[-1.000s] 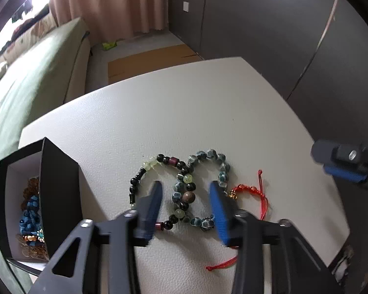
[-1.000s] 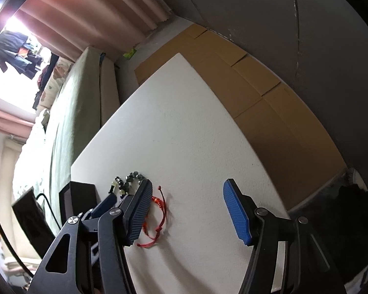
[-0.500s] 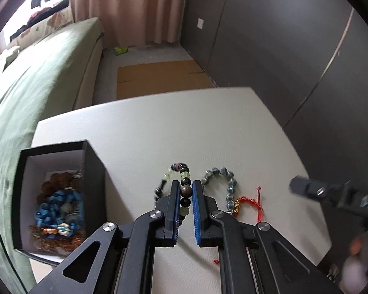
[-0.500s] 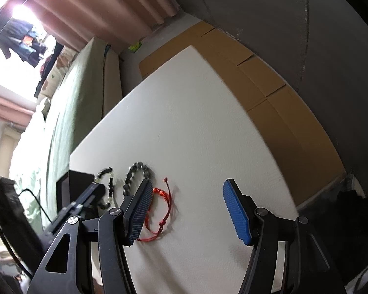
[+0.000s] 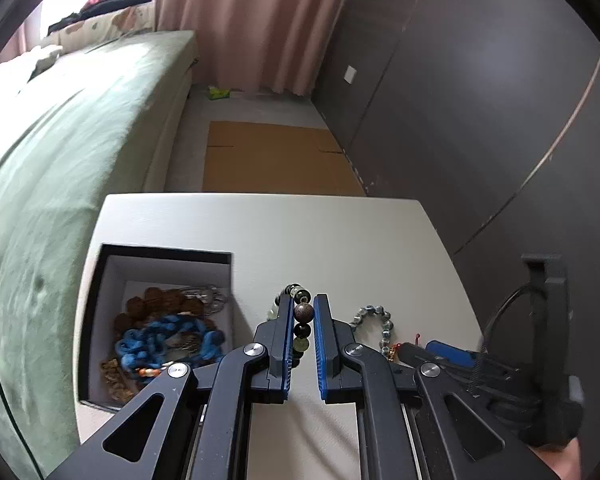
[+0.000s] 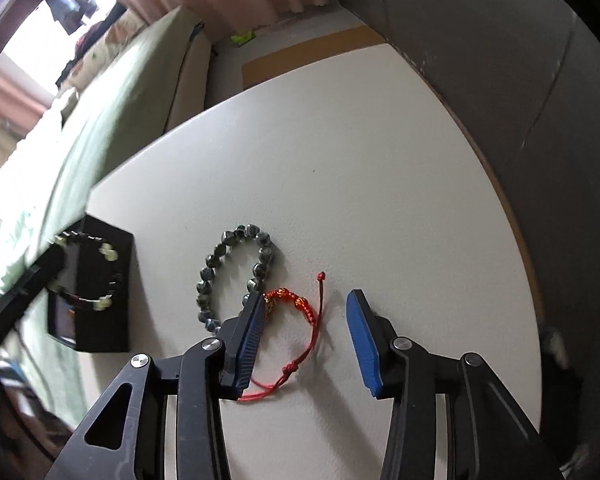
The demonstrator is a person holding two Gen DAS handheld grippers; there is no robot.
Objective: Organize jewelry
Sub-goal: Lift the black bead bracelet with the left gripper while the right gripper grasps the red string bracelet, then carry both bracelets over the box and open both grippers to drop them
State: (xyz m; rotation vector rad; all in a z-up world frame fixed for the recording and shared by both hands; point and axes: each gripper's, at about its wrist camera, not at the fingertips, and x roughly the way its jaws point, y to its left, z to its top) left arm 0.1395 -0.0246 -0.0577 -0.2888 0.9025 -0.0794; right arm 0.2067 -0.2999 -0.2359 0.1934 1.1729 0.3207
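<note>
My left gripper [image 5: 303, 312] is shut on a mixed dark and pale green bead bracelet [image 5: 303, 313] and holds it lifted above the white table [image 5: 300, 236]. In the right wrist view that bracelet [image 6: 106, 252] hangs in front of the black jewelry box [image 6: 96, 288]. The box [image 5: 112, 256] is open, with several pieces inside. My right gripper [image 6: 306, 312] is open, low over the table, around a red string bracelet [image 6: 296, 304]. A grey-blue bead bracelet [image 6: 236, 264] lies just left of it; it also shows in the left wrist view [image 5: 374, 322].
A green sofa [image 5: 60, 140] runs along the table's left side. Flat cardboard [image 5: 276, 160] lies on the floor beyond the far edge. Dark wall panels [image 5: 480, 100] stand to the right. The right gripper [image 5: 460, 356] shows at the left view's lower right.
My left gripper closed on the mixed bead bracelet and lifted it off the table toward the box side. My right gripper moved in over the red string bracelet, still open.
</note>
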